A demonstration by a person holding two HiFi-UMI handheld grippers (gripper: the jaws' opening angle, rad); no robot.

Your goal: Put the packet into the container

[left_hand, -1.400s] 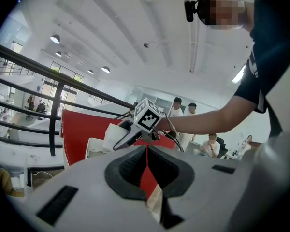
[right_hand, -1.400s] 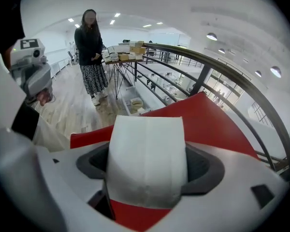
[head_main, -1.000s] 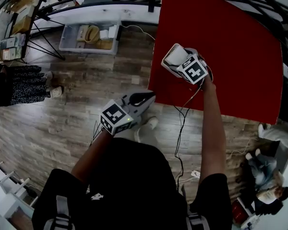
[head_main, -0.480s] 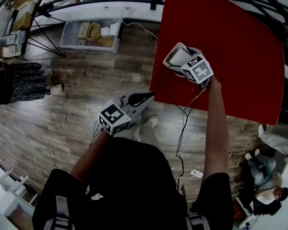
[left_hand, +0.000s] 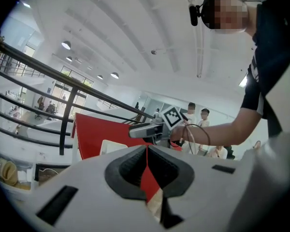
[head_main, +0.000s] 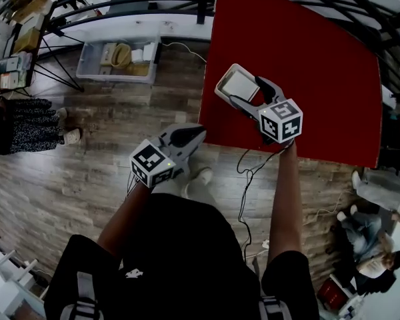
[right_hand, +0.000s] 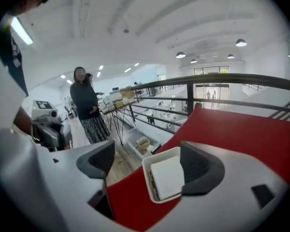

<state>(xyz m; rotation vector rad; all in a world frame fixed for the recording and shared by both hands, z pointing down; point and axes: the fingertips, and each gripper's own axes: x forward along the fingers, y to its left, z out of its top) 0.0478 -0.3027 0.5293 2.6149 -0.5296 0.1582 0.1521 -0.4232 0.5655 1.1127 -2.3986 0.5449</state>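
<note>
Holding right tool (right_hand: pixel 145 161) wide over container (right_hand: pixel 159 200), packet (right_hand: pixel 168 178) lying inside; left tool (left_hand: pixel 146 153) closed, empty; seemingly finishing, next merely drawing clear.

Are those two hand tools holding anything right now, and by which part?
Nothing is held. The right tool is open, not gripping the container. The left tool is shut on nothing.

The worktop (head_main: pixel 307 65) is plain red. On it, the container (right_hand: pixel 161 154) is white, and the packet (right_hand: pixel 166 177) inside is a flat white. The left gripper (head_main: pixel 190 136) and right gripper (head_main: pixel 241 87) are light grey with black pads; their cubes (head_main: pixel 282 120) carry black-and-white square markers. Beside the worktop, the floor (head_main: pixel 87 152) is grey-brown wood plank
</note>
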